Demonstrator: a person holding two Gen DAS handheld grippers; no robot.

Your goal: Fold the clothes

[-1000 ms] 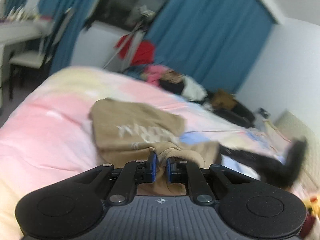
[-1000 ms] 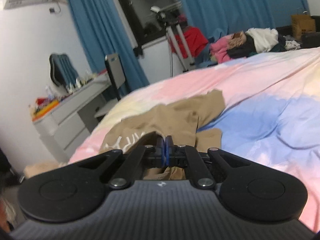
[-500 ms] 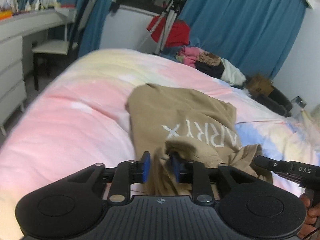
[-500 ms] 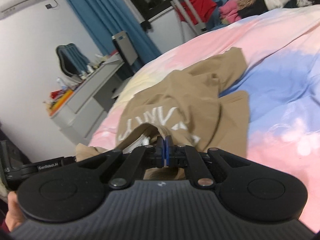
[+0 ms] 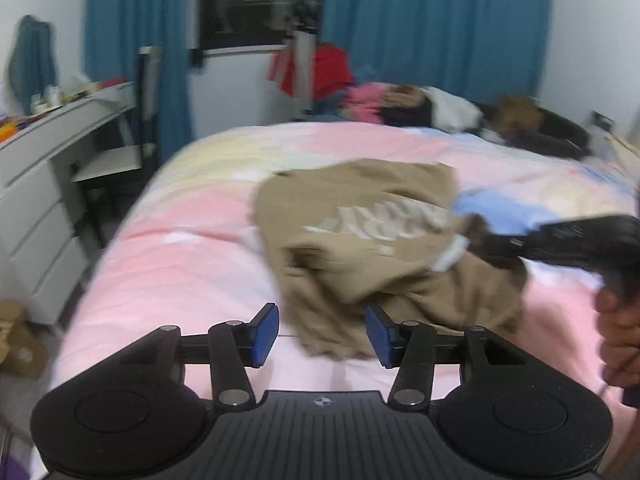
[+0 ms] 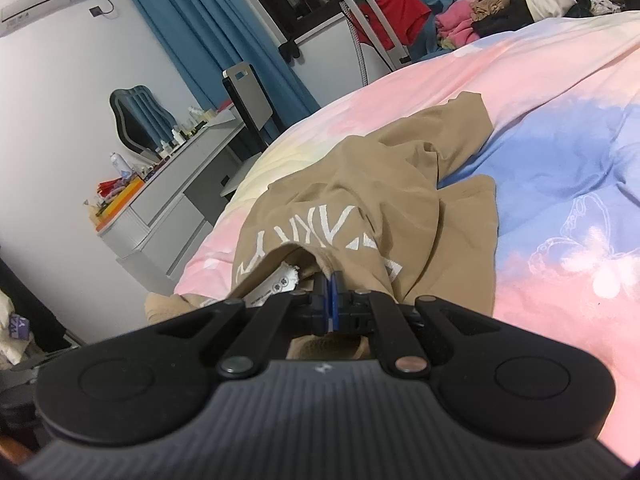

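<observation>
A tan T-shirt (image 5: 380, 240) with white lettering lies crumpled on the pink and blue bedspread (image 5: 180, 248). My left gripper (image 5: 322, 334) is open and empty, just short of the shirt's near hem. My right gripper (image 6: 331, 294) is shut on the shirt's collar (image 6: 320, 264) beside the white label, holding it slightly raised. In the left wrist view the right gripper (image 5: 480, 240) reaches in from the right, pinching the shirt (image 6: 360, 208) near the collar.
A grey dresser (image 5: 36, 208) with clutter and a chair (image 5: 116, 160) stand left of the bed. A pile of clothes (image 5: 420, 104) lies at the bed's far end, before blue curtains (image 5: 432, 28). A cardboard box (image 5: 16, 340) sits on the floor.
My left gripper has let go of the shirt, opened wide and pulled back. My right gripper stays shut on the collar and has lowered toward the bed.
</observation>
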